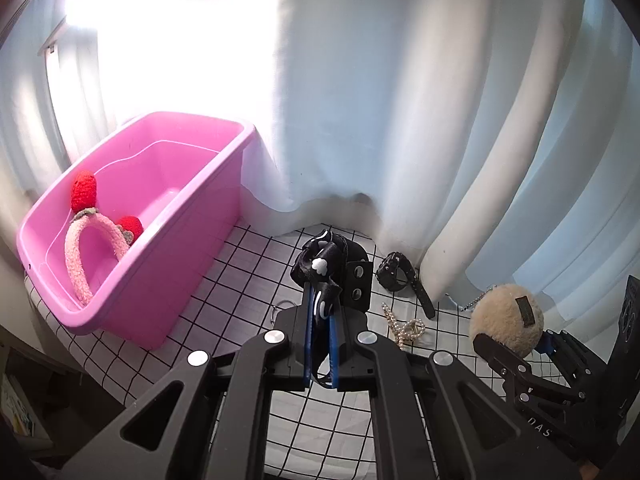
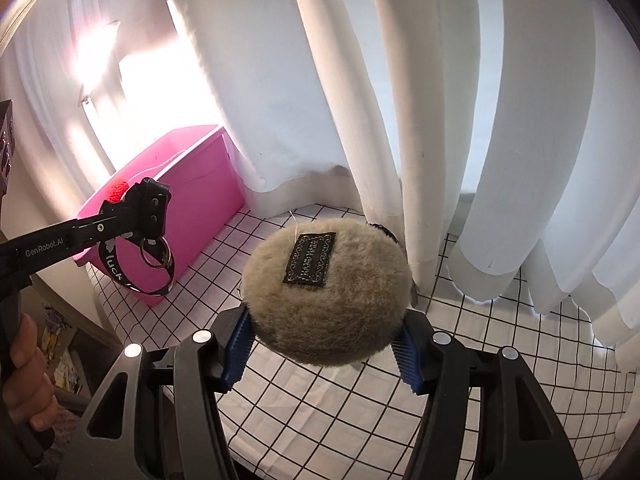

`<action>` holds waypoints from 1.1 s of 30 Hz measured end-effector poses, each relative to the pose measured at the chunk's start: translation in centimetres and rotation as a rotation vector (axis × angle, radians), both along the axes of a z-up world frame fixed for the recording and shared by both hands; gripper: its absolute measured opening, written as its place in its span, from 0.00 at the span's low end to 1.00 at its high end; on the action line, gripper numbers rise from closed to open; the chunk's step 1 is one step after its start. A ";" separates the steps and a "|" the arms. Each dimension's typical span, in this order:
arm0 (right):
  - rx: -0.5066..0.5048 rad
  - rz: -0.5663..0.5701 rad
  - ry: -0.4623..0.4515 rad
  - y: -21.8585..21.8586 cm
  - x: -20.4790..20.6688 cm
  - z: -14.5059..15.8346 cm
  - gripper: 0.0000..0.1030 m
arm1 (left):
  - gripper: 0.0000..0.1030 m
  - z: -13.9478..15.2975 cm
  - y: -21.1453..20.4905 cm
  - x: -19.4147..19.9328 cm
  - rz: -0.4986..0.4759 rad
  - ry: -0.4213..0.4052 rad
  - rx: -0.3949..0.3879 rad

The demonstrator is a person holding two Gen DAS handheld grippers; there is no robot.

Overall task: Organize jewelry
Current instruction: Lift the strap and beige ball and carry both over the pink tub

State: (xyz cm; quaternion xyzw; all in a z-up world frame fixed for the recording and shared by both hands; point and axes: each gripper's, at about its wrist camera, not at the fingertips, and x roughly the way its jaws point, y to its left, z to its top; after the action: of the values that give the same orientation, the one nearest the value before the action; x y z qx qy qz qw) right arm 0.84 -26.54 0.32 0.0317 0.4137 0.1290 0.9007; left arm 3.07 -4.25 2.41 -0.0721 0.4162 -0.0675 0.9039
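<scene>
At the far left we see the pink plastic bin (image 1: 160, 216) standing on the black-grid white tablecloth (image 1: 240, 272), its back corner against the white curtain (image 1: 400, 100). Inside it a fuzzy pink headband (image 1: 94, 256) with two red crocheted strawberries leans against the near wall.

Right of the bin, our left gripper (image 1: 320, 340) has its blue pads pressed together on a black strap keychain (image 1: 324, 264), which bunches up above the fingertips with a small white shape on it. In the right wrist view the same strap (image 2: 132, 256) hangs from that gripper (image 2: 132, 216) in a loop in front of the bin (image 2: 192, 184), with "luck" printed in white and a metal key ring (image 2: 156, 254) dangling beside it. A bare hand (image 2: 24, 376) grips the tool's handle at the left edge. A thin wire ring (image 1: 282, 308) lies on the cloth just left of the pads.

Further right, near the curtain hem, lies a black buckled strap (image 1: 404, 280), and nearer to us a heap of pearl and gold chain (image 1: 406, 328).

At the right, our right gripper (image 2: 324, 344) pinches a beige fluffy pom-pom (image 2: 324, 292) between its blue ribbed pads (image 2: 238, 356), held above the cloth (image 2: 480, 360). A black woven label (image 2: 310, 258) faces the camera. From the left wrist view the pom-pom (image 1: 506, 316) shows a bead chain trailing towards the curtain.
</scene>
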 end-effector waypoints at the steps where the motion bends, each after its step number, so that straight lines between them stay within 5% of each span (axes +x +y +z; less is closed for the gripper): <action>1: 0.004 0.014 -0.008 0.7 0.4 0.6 0.56 | 0.06 0.5 0.6 0.2 0.011 -0.013 0.005; 20: 0.039 0.335 -0.122 20.5 12.4 6.7 0.56 | 0.06 6.0 18.8 6.3 0.283 -0.120 0.024; 33: -0.037 0.453 0.048 31.5 22.1 1.3 0.56 | 0.06 -1.4 25.9 11.8 0.407 0.102 -0.044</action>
State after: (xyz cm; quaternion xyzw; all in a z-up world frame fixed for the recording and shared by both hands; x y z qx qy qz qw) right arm 22.96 4.98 1.59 -0.0756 0.4340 0.3193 0.8391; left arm 14.84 21.68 0.99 -0.1778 0.4367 0.1113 0.8748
